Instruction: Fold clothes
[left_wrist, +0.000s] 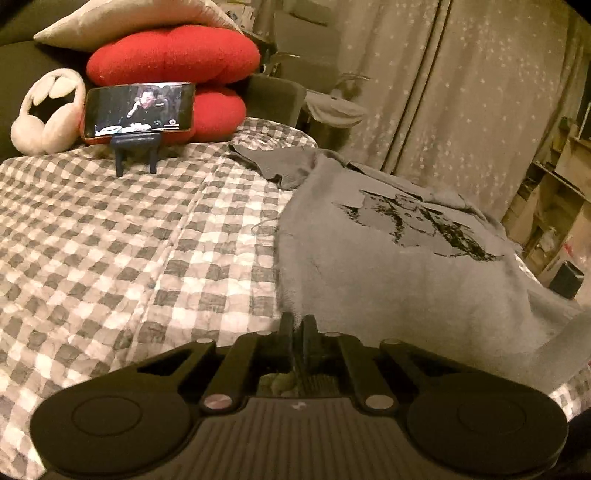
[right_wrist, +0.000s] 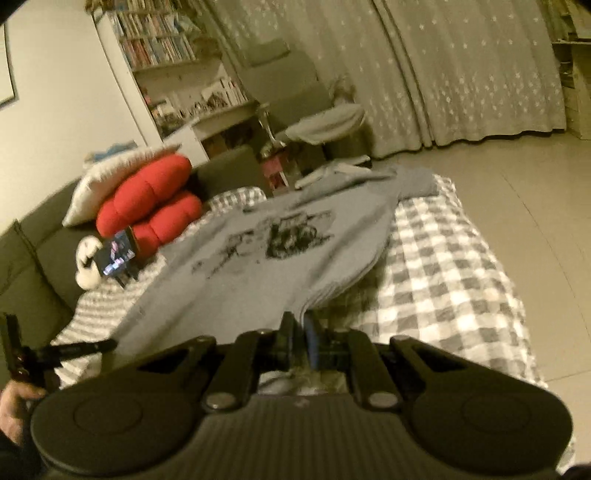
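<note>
A grey T-shirt (left_wrist: 399, 258) with a black print lies spread on a checked bedspread (left_wrist: 110, 240). My left gripper (left_wrist: 298, 325) is shut on the shirt's near hem at its left corner. In the right wrist view the same grey T-shirt (right_wrist: 258, 266) hangs lifted off the bedspread (right_wrist: 443, 266) along its near right edge, and my right gripper (right_wrist: 299, 325) is shut on that hem corner. The other gripper and a hand (right_wrist: 14, 402) show at the far left of the right wrist view. A darker grey garment (left_wrist: 273, 162) lies beyond the shirt's collar.
A phone (left_wrist: 138, 110) on a small stand plays video at the bed's far side, beside white earmuffs (left_wrist: 44, 114) and red cushions (left_wrist: 173, 59). A dark sofa (right_wrist: 37, 258), a bookshelf (right_wrist: 162, 48), starred curtains (right_wrist: 443, 66) and bare floor (right_wrist: 535, 184) lie around the bed.
</note>
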